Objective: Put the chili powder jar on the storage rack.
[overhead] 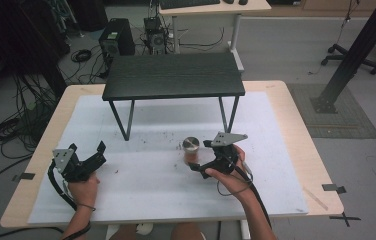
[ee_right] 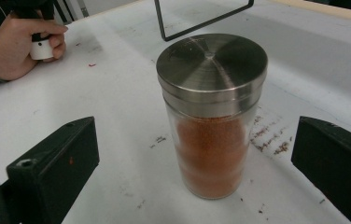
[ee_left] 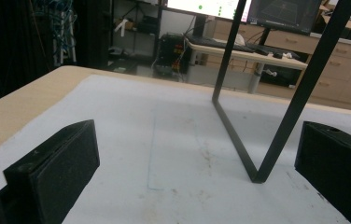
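White mat (overhead: 141,190), unlabelled spice jar (ee_right: 212,112).

jar (ee_right: 212,116) | clear glass, steel lid on, reddish powder inside | upright | on white worktop (ee_right: 117,93) mat

Spice jar (overhead: 192,151) blurred in high view, contents unclear there. Right gripper (overhead: 211,161) partly hides behind its grey plate. Desk (overhead: 296,125) near edge cut off by frame bottom.
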`<action>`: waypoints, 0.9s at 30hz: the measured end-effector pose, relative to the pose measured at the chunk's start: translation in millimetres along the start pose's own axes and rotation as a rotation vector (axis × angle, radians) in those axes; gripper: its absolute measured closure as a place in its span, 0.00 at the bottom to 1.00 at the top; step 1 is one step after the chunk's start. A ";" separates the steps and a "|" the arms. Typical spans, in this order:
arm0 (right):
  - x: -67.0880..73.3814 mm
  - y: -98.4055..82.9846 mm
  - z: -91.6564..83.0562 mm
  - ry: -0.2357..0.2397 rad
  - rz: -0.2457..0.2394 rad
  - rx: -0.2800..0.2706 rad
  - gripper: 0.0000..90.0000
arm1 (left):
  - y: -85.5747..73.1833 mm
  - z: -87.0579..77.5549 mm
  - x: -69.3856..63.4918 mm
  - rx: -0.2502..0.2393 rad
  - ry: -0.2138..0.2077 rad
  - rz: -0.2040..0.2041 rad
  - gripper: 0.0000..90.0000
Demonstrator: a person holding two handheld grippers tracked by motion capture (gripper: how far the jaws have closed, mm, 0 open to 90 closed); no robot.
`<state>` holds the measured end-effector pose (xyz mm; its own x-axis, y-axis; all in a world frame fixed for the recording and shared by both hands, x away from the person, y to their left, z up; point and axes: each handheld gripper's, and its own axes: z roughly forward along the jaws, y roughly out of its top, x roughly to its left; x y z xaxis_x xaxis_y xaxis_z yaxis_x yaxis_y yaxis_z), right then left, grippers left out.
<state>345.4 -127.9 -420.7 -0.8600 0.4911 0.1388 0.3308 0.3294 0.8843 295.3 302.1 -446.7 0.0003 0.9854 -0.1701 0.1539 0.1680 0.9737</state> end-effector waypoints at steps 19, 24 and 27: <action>-4.1 6.5 15.4 0.015 0.008 -0.005 0.01 | 0.1 0.0 0.3 0.000 0.001 -0.005 0.00; -4.6 8.0 16.9 0.017 0.008 -0.004 0.01 | 0.1 0.0 0.4 0.000 0.001 -0.004 0.00; -4.8 8.4 17.3 0.018 0.007 -0.004 0.01 | 0.1 0.0 0.3 0.001 0.001 -0.004 0.00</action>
<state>359.1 -113.5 -421.6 -0.8646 0.4785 0.1534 0.3356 0.3228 0.8850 295.4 302.4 -446.7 -0.0014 0.9848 -0.1738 0.1548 0.1719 0.9729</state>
